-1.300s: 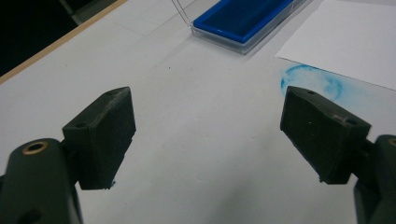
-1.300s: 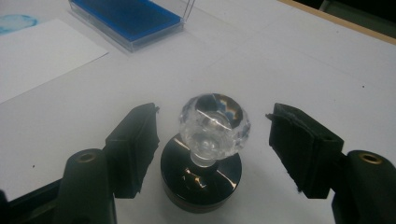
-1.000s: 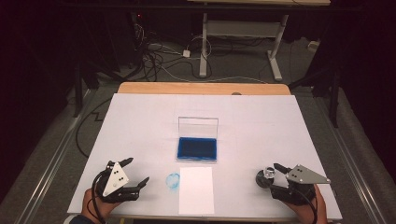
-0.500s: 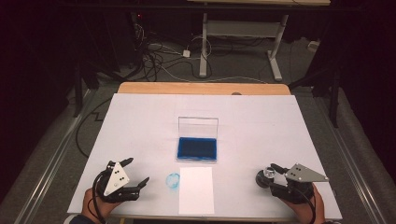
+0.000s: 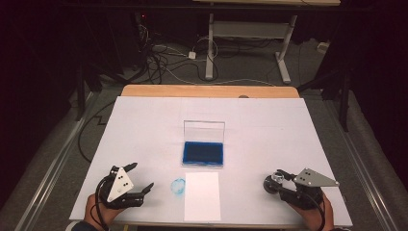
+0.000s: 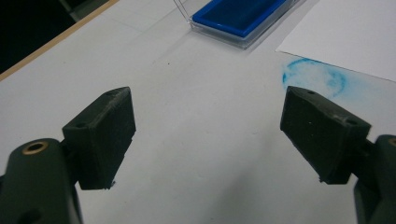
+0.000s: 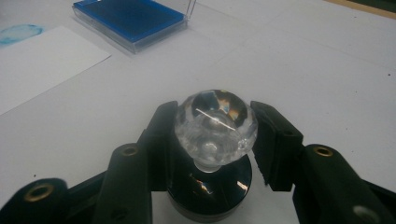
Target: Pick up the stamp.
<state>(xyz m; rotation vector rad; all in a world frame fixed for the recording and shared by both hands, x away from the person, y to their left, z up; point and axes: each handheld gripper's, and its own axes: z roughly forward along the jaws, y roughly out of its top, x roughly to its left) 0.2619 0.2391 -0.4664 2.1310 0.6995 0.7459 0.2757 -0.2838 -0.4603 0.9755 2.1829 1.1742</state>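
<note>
Right claw (image 7: 212, 140) had just been closing and clenched the stamp (image 7: 215, 123) by its clear knob, stamp standing on the surface (image 5: 144, 125). Left claw (image 6: 210, 133) released, holding nothing. Judged early: ink pad (image 5: 203, 153) and paper (image 5: 202, 195) lay ahead-left, inking and stamping both remaining.

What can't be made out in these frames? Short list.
- Stamp face: turned down onto the table in the right gripper view, hidden by its own black base.
- Stamp in the high view: too small to tell the knob's shape.
- Right gripper pad contact: the clear knob covers the pad faces.
- Ink pad: far end cut off by the top edge of the left gripper view.
- Blue smudge: any stamped pattern is too blurred.
</note>
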